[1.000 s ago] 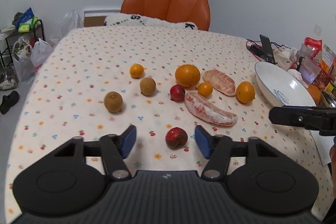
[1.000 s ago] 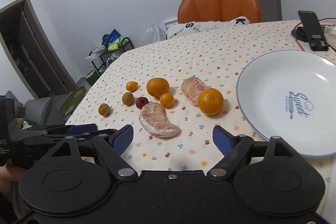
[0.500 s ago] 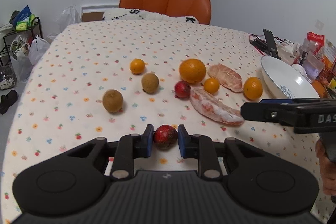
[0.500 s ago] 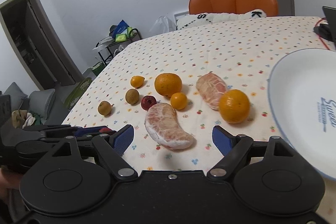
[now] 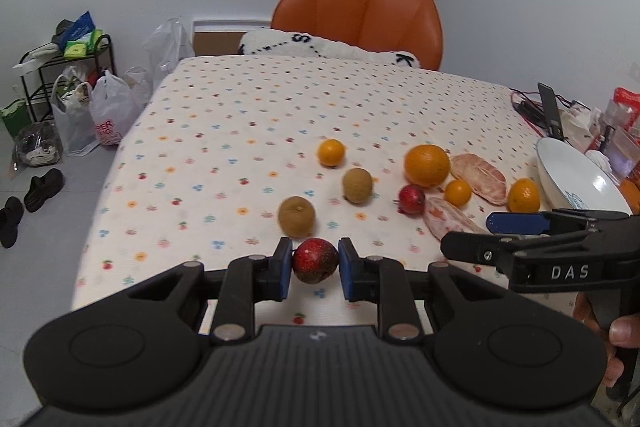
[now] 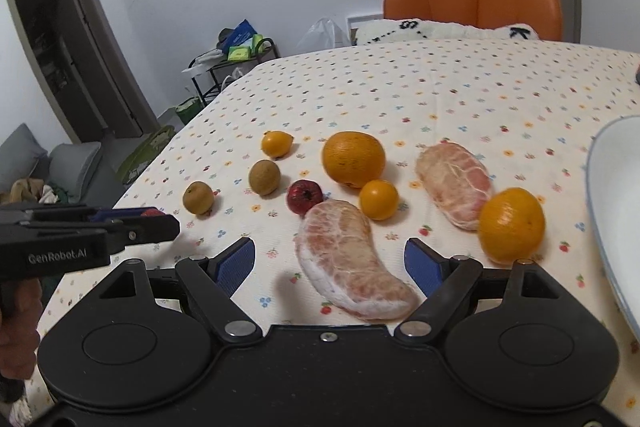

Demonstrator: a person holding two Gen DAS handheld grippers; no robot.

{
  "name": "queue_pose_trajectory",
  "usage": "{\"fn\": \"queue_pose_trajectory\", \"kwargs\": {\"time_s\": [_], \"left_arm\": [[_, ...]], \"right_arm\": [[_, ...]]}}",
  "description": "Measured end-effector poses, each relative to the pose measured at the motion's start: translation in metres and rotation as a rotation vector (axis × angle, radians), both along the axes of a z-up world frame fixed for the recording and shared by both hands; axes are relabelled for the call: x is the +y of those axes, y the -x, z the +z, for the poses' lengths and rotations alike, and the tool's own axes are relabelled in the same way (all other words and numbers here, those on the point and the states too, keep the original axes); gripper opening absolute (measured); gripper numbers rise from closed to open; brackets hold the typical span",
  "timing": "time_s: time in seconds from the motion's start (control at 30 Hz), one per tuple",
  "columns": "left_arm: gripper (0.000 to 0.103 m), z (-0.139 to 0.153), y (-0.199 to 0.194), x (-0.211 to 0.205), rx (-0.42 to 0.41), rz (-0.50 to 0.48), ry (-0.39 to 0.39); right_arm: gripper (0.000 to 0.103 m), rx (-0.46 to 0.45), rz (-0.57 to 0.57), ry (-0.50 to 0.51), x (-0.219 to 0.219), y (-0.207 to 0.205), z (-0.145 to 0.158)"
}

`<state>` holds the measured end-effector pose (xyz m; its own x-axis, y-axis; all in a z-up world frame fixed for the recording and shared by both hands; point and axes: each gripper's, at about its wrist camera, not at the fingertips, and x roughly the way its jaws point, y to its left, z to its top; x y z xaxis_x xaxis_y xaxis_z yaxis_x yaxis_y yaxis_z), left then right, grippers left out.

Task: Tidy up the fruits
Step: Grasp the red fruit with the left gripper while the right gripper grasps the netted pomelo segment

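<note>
left hand-held gripper point(image 5: 314, 263) clamped on a small red fruit point(image 5: 314, 261) above the worktop point(image 5: 240, 131). right hand-held gripper point(image 6: 330, 261) open, straddling a peeled pomelo piece point(image 6: 348, 259).

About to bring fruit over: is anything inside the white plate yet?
The visible part of the white plate holds no fruit, only a printed logo. Its near side is covered by the right claw and cropped in the right wrist view.

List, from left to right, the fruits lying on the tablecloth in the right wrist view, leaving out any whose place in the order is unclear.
Brown fruit → second brown fruit → small red fruit → big orange → far pomelo segment → orange by the plate.
</note>
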<state>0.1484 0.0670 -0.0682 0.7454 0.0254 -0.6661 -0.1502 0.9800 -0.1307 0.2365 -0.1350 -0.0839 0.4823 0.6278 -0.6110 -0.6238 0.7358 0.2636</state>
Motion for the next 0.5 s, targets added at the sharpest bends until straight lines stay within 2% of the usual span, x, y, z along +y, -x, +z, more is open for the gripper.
{"fn": "queue_pose_trajectory", "kwargs": {"time_s": [0.1, 0.13, 0.2, 0.27, 0.5], "left_arm": [[0.023, 0.002, 0.002, 0.002, -0.005, 0.007, -0.001], [0.023, 0.003, 0.003, 0.002, -0.006, 0.007, -0.002], [0.023, 0.004, 0.004, 0.001, -0.009, 0.006, -0.005], [0.023, 0.006, 0.006, -0.001, -0.013, 0.003, -0.004], [0.023, 0.011, 0.014, -0.006, -0.03, 0.003, -0.006]], "right_arm": [[0.077, -0.025, 0.029, 0.018, 0.007, 0.005, -0.001], [0.073, -0.037, 0.031, 0.032, 0.009, 0.007, -0.001], [0.06, -0.05, 0.027, 0.046, 0.011, 0.009, 0.0], [0.038, -0.051, 0.031, 0.049, 0.009, 0.009, 0.001], [0.037, -0.015, 0.068, 0.011, -0.002, 0.014, 0.003]]}}
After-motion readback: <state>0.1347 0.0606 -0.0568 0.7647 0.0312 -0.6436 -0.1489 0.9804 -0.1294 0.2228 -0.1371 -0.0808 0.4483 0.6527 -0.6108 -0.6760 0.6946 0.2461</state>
